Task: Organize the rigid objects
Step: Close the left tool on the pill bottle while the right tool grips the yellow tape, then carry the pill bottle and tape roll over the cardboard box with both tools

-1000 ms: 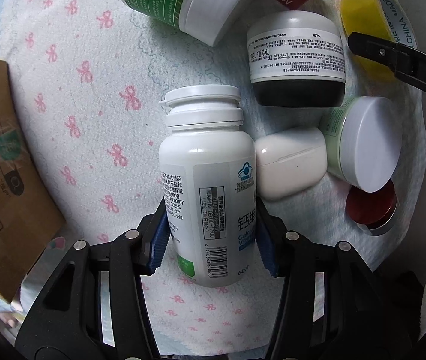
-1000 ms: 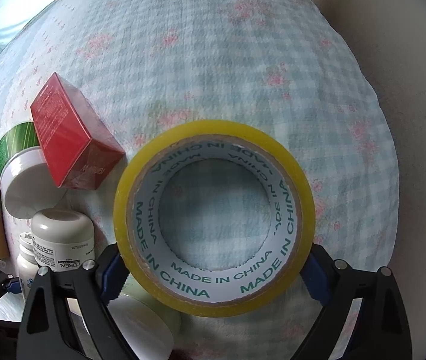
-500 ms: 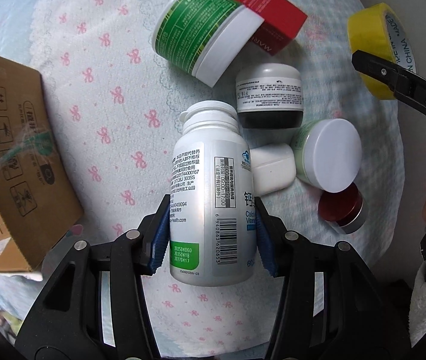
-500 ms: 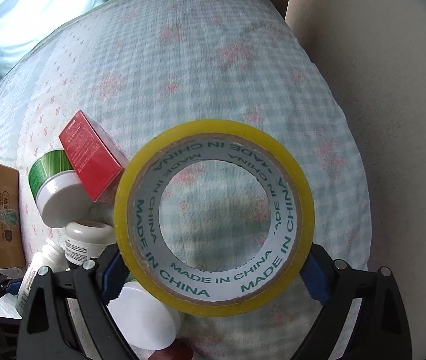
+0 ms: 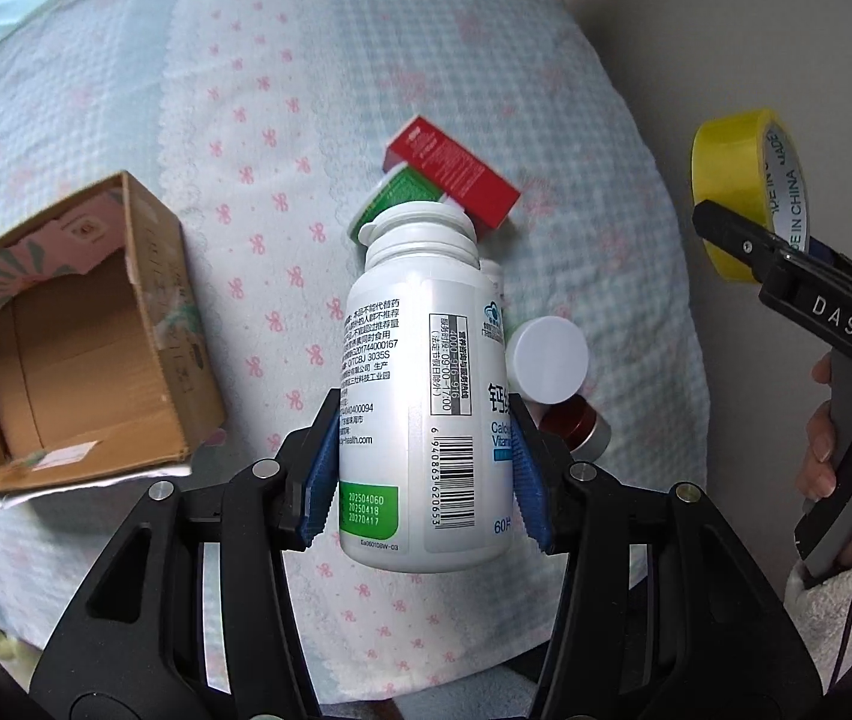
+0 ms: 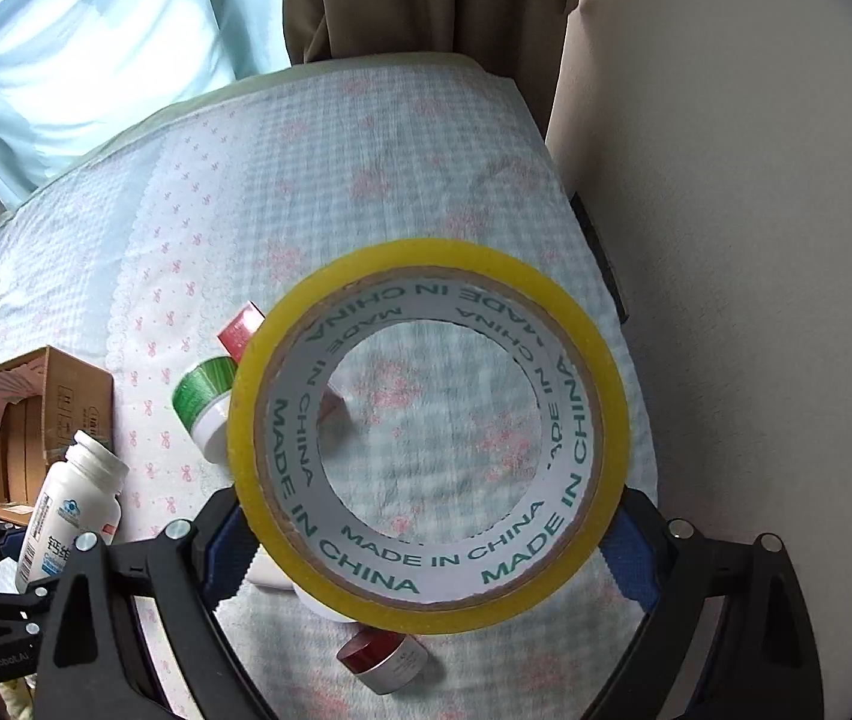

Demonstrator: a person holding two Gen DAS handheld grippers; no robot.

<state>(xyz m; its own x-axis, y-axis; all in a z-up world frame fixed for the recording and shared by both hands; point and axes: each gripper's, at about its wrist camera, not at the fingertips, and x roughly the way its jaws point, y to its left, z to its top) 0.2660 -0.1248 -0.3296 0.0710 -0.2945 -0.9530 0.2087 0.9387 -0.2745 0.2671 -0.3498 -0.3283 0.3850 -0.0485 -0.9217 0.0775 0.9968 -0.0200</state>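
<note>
Gripping a white pill bottle (image 5: 426,396) between its blue pads (image 5: 321,468), the left hand-held gripper (image 5: 423,474) holds it lifted above the bed (image 5: 282,90), cap pointing away from the camera. Below and to the left sits an open cardboard box (image 5: 75,348). Past the bottle's cap lie a green-labelled jar (image 5: 396,195) and a red box (image 5: 456,171), touching each other. To the bottle's right are a white-lidded jar (image 5: 549,360) and a small red-lidded jar (image 5: 576,429), just beside one another. The right hand-held gripper (image 6: 429,531) is clamped on a roll of yellow tape (image 6: 429,438), held upright in the air over the bed's patterned cover.
</note>
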